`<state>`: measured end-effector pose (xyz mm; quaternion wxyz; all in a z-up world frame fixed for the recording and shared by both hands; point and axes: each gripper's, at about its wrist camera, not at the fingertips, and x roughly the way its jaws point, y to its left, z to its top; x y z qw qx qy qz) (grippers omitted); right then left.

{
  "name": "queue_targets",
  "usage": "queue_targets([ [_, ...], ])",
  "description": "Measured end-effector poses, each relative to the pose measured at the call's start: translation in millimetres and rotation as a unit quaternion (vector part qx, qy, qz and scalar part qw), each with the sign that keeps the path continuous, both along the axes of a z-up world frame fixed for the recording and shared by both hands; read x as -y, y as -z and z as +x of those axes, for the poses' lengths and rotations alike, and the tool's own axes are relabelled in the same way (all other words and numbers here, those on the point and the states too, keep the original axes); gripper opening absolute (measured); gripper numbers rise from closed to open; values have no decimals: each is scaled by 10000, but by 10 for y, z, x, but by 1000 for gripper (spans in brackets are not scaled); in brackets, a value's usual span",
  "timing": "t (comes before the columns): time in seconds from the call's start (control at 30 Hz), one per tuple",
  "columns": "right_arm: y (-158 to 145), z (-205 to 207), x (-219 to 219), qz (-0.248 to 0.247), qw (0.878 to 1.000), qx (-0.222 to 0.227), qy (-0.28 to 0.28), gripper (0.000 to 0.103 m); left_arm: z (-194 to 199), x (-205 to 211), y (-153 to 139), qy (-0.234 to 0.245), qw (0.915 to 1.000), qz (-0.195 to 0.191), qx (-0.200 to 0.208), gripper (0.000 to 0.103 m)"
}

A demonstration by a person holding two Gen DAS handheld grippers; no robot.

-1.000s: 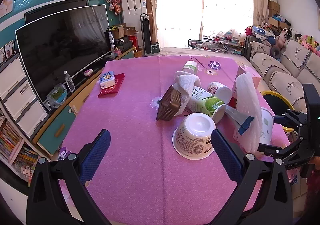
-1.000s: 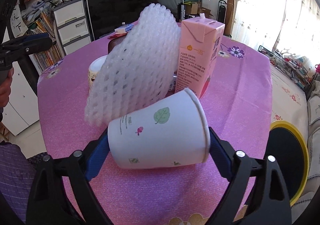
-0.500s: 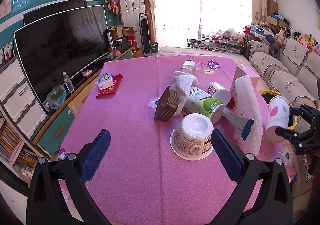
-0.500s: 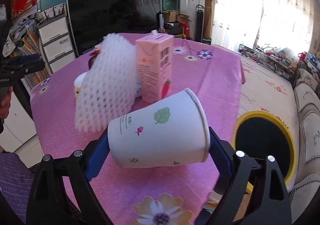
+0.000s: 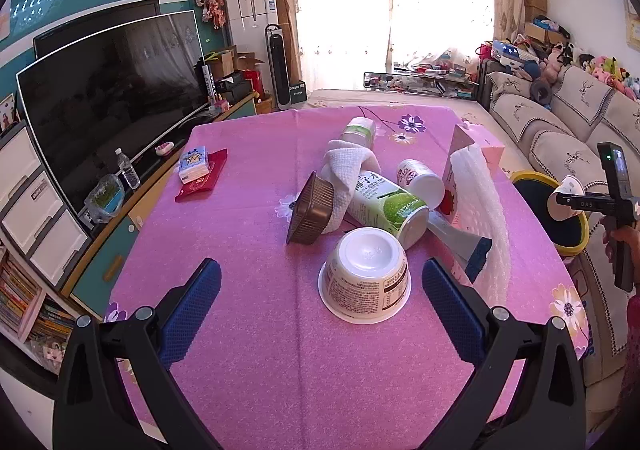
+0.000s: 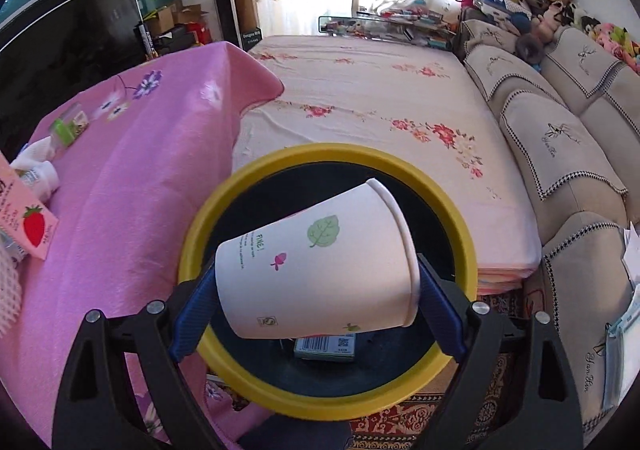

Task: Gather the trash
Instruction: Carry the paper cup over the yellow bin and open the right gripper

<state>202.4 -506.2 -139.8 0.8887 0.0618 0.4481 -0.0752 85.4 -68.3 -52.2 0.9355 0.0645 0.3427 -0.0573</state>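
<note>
Sunlit curtains and a long sofa frame the living room, where a pink-clothed table (image 5: 248,314) carries the remaining litter. What has just changed is the right gripper's (image 6: 318,292) place: a second ago it held the paper cup (image 6: 320,266) low over the table beside the foam netting (image 5: 486,218) and the pink strawberry carton (image 5: 466,154); now it has swung right, off the table edge, and the cup hangs sideways directly above the yellow-rimmed bin (image 6: 460,226), pinched between the blue pads. A small printed box (image 6: 325,346) already lies in the bin. Judging from this, only the release remains for the cup. The left gripper (image 5: 320,302) has barely shifted, its fingers spread wide and empty just short of the upturned white tub (image 5: 366,274), with the green can (image 5: 386,208) and brown tray (image 5: 312,210) beyond, all uncollected.
</note>
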Motion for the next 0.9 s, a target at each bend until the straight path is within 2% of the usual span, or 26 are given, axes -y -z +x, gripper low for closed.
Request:
queue_targets([
  [0.07,82,88,53,22,10000,-66,61,86,12,40,0,43,10000,-5,-16,99],
  [0.13,135,141,24,73,9999,-98,43,97,29,89,-4,90,10000,-13,-36,99],
  [0.27,143,173,9,-30,9998,-127,158,97,57,206,9,246,9997,-44,-68,99],
  [0.4,24,55,-119,-189,9996,24,218,97,67,376,44,503,9985,-107,-165,99],
  [0.67,-115,-222,-453,-413,9989,241,17,97,93,886,173,1130,9926,-233,-372,99],
  [0.7,-128,-251,-469,-440,9987,262,11,97,101,953,179,1183,9921,-235,-354,98],
  [0.83,-161,-327,-505,-441,9985,330,-11,97,187,1177,226,1311,9900,-310,-422,77],
  [0.9,-156,-346,-489,-411,9986,332,11,97,247,1244,253,1275,9902,-299,-493,72],
])
